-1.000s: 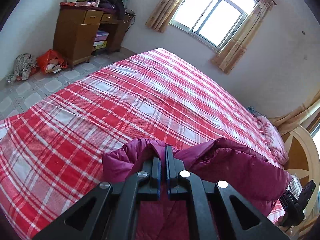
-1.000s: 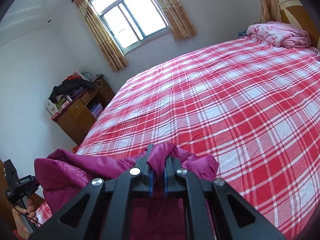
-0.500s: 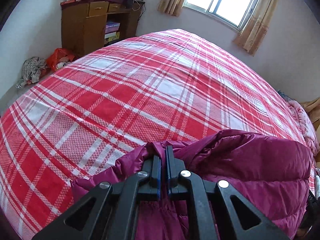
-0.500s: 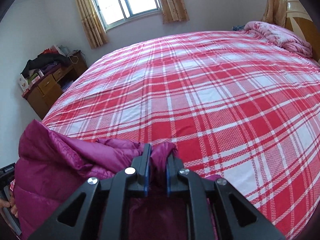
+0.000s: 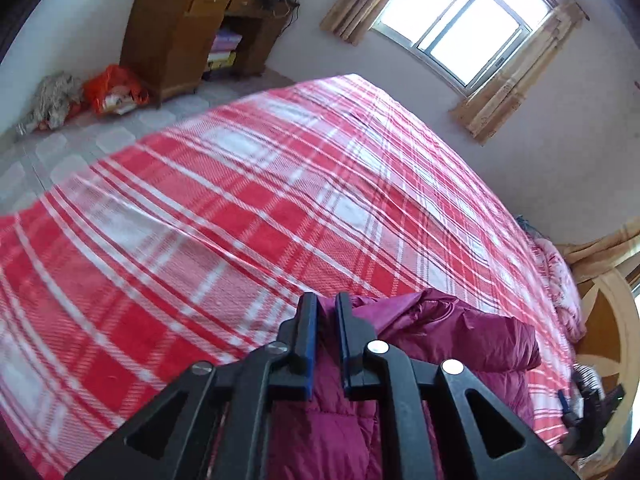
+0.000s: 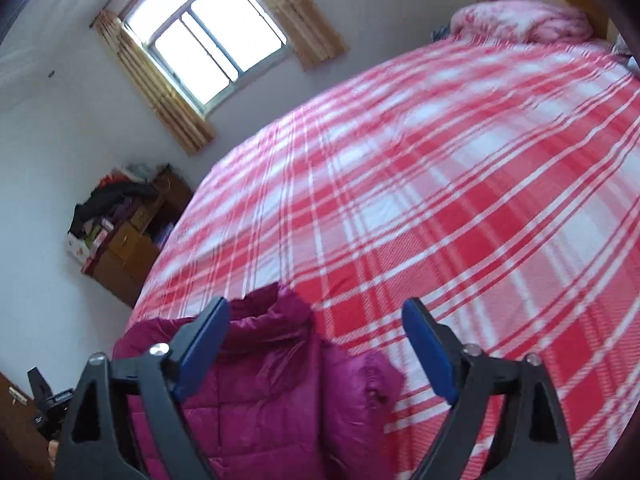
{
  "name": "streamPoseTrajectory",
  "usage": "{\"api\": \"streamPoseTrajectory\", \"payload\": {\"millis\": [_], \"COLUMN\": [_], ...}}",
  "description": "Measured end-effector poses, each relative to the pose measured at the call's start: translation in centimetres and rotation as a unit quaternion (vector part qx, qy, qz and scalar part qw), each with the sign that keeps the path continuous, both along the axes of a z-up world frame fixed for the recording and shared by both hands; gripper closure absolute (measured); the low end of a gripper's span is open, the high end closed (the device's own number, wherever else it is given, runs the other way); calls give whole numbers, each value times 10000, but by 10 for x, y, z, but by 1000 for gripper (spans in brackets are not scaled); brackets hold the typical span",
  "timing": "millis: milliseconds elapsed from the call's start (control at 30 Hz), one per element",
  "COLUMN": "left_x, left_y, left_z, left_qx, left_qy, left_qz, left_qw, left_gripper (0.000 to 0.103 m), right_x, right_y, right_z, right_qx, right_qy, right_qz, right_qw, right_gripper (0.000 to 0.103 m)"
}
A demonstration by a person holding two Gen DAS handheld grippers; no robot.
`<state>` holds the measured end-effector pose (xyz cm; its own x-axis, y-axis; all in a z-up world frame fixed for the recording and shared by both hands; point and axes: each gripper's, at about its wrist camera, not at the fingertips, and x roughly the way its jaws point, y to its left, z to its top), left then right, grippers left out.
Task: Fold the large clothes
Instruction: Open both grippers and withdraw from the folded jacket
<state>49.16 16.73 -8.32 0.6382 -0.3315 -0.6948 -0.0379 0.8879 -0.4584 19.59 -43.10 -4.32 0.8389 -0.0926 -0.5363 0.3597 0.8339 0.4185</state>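
Observation:
A magenta quilted puffer jacket [image 5: 460,336] lies on the near part of a bed with a red and white plaid sheet [image 5: 248,208]. My left gripper [image 5: 326,308] is shut on a pinch of the jacket's edge, fabric showing between the blue pads. In the right wrist view the jacket [image 6: 272,384] lies below and left of my right gripper [image 6: 316,316], which is wide open and empty above it. The right gripper shows at the far right of the left wrist view [image 5: 592,408], and the left gripper shows at the lower left of the right wrist view [image 6: 48,400].
A wooden desk [image 5: 180,28] piled with clothes stands by the far wall, with bags [image 5: 114,90] on the tiled floor beside it. A curtained window [image 6: 212,44] is behind the bed. A pink blanket [image 6: 524,20] lies at the headboard end.
My right gripper has opened and let go of the jacket, which dropped onto the bed. My left gripper stays shut on the jacket. Both cameras have tilted and moved back.

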Motion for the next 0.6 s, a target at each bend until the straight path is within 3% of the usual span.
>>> {"api": "streamPoseTrajectory", "payload": {"millis": [33,67,100,167,233,333,400,433,467,500,533,567,600], "left_x": [-10,-17,-28,-45,-54,-60,-65,-65,-64,-62,-62,-62,-63], "left_y": [4,6,5,-4,-25,-67,-91,-99,-97,-95,-91,-87,-79], "left_z": [9,14,21,32,37,31,26,21,17,13,10,8,7], "left_qx": [360,632,893,1282,1558,1823,2031,2054,1971,1771,1561,1403,1270], "left_qy": [-124,-239,-403,-708,-756,-897,-1081,-1060,-998,-898,-831,-809,-814], "left_qz": [192,365,523,536,371,-306,-478,-485,-514,-594,-680,-723,-720], "left_qw": [9991,9970,9938,9878,9842,9787,9720,9717,9739,9783,9819,9841,9859], "left_gripper": [59,40,35,34,34,34,33,33,34,34,33,34,34], "right_x": [-8,-10,-9,-10,-14,-7,13,22,27,34,38,42,44], "right_y": [7,17,30,57,93,150,177,177,168,153,135,113,96], "right_z": [11,18,21,22,25,25,22,20,20,18,15,9,2], "right_qx": [-337,-654,-909,-1115,-1378,-1767,-2245,-2313,-2132,-1739,-1345,-973,-787], "right_qy": [6,107,250,329,377,439,754,807,748,656,579,531,542], "right_qz": [21,126,301,714,1057,1591,1613,1472,1387,1364,1375,1346,1273], "right_qw": [9994,9977,9951,9906,9841,9703,9581,9583,9642,9731,9796,9847,9872], "right_gripper": [23,43,54,58,58,58,58,58,52,31,21,13,13]}}
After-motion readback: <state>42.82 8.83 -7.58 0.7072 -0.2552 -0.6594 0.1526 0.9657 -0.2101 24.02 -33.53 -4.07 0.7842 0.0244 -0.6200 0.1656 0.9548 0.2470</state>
